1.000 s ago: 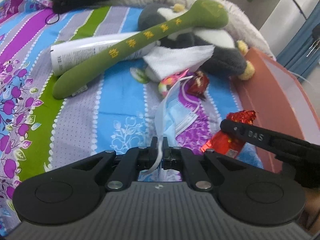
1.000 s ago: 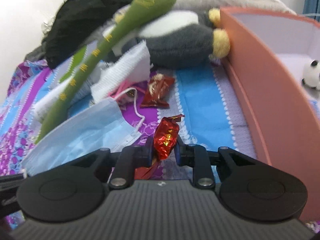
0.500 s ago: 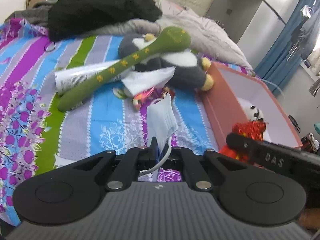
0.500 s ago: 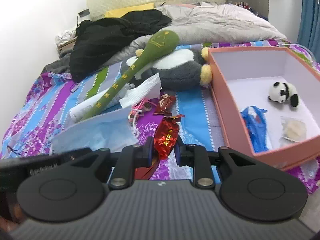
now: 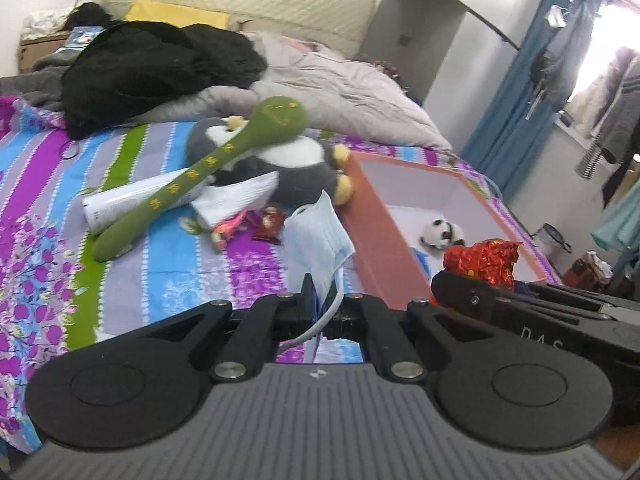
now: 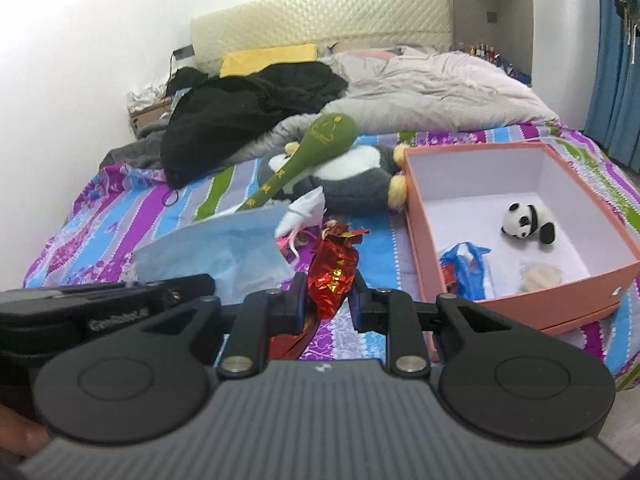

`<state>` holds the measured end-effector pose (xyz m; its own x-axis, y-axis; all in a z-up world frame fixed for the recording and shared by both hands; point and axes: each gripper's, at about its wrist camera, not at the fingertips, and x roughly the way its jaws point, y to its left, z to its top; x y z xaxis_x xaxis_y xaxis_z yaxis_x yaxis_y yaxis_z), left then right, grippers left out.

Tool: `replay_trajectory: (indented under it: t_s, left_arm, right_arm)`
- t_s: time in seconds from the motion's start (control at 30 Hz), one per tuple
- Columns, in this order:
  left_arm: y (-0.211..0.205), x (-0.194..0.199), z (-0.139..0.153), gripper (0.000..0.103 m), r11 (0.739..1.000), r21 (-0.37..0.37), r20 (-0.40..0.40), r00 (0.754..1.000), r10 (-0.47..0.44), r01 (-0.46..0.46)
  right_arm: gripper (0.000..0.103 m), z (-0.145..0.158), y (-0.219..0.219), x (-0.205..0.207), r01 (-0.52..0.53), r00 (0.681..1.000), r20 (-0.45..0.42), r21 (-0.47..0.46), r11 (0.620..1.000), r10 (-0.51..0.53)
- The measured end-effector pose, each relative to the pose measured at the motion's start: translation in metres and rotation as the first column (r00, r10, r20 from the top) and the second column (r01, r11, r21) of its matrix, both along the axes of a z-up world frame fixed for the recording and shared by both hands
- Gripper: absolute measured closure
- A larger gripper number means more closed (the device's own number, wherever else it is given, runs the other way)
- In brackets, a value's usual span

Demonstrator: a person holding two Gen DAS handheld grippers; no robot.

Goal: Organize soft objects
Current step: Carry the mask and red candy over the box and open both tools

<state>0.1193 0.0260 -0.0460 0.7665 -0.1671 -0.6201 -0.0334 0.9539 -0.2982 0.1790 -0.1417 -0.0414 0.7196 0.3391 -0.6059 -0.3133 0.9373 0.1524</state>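
We see a bed [image 6: 100,216] with a striped floral sheet, grey quilt [image 6: 432,84] behind, and an orange box [image 6: 416,216] at right. Left gripper [image 5: 326,312]: jaws clenched on a blue face mask [image 5: 320,236]. Right gripper [image 6: 328,300]: jaws grasping a red foil wrapper [image 6: 332,268], both above the sheet.

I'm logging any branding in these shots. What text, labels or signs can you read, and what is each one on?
"DAS": side of the right gripper, partly cut off.
"GenRobot2.0", roughly, blurred: side of the left gripper.
Yellow characters on the green plush stick: unreadable.
Gold marks on the red foil wrapper: unreadable.
Print on the white tube: too small.
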Motion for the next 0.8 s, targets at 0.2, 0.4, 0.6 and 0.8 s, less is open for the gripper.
replay_trajectory:
  t_s: [0.2,0.4,0.6,0.8]
  left_arm:
    - [-0.034,0.008,0.015,0.100,0.997,0.011,0.030,0.997,-0.071,0.070]
    - [-0.072,0.027,0.029,0.100,0.989,0.020,0.058,0.987,-0.151,0.150]
    - [-0.105,0.066,0.037,0.100,0.978,0.031,0.063,0.976,-0.207,0.205]
    - [-0.136,0.124,0.030,0.100,0.966,0.047,0.040,0.966,-0.254,0.252]
  right_arm:
    - [0.078,0.014,-0.031,-0.007,0.057,0.998,0.027,0.012,0.998,-0.057]
    - [0.078,0.015,-0.066,0.002,0.133,0.991,0.021,0.025,0.991,-0.134]
    - [0.078,0.011,-0.098,0.030,0.192,0.981,0.004,0.019,0.981,-0.192]
    - [0.078,-0.003,-0.125,0.073,0.228,0.973,-0.038,0.001,0.974,-0.228]
